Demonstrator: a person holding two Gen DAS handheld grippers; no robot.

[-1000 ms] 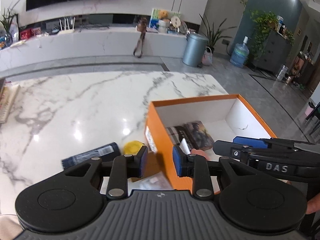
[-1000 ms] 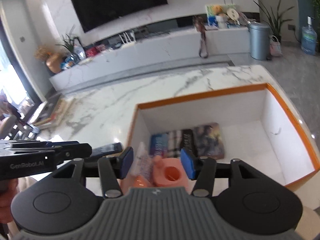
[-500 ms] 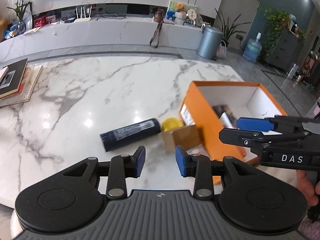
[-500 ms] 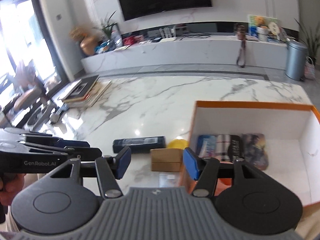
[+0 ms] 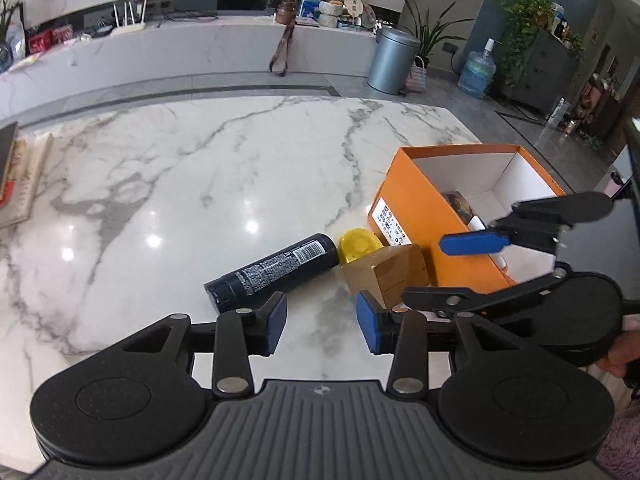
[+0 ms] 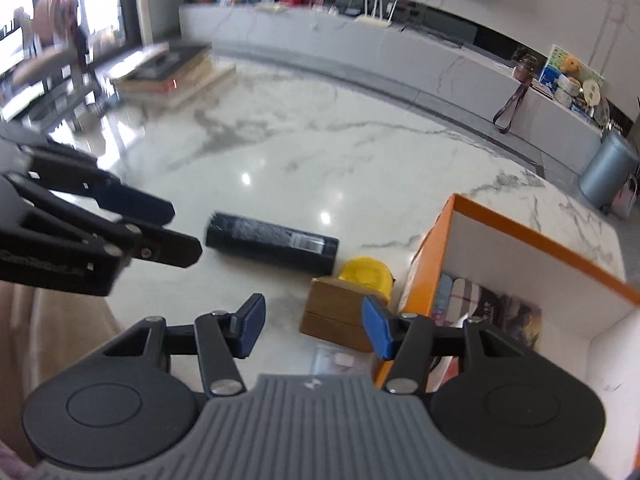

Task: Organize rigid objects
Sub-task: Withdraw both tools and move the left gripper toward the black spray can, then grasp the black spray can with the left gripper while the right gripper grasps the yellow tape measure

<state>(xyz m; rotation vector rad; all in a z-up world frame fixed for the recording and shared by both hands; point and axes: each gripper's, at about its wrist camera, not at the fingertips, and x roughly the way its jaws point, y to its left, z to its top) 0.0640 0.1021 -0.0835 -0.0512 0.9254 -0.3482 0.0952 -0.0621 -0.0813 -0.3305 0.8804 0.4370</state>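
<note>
While some items already lie inside the orange box (image 5: 416, 216) on the marble table (image 5: 200, 168), three still wait outside it: a dark cylindrical bottle (image 5: 272, 272) lying on its side, a yellow round container (image 5: 358, 242) touching the box wall, and a small brown cardboard box (image 5: 384, 274) just in front of it. So the sorting looks partly done. The left gripper (image 5: 322, 322) has just been opening and holds nothing, its jaws apart above bare table near the bottle. The right gripper (image 6: 314, 326) has just been narrowing slightly, jaws apart and empty, the brown box showing between them. Box contents are partly hidden; the right view is blurred.
</note>
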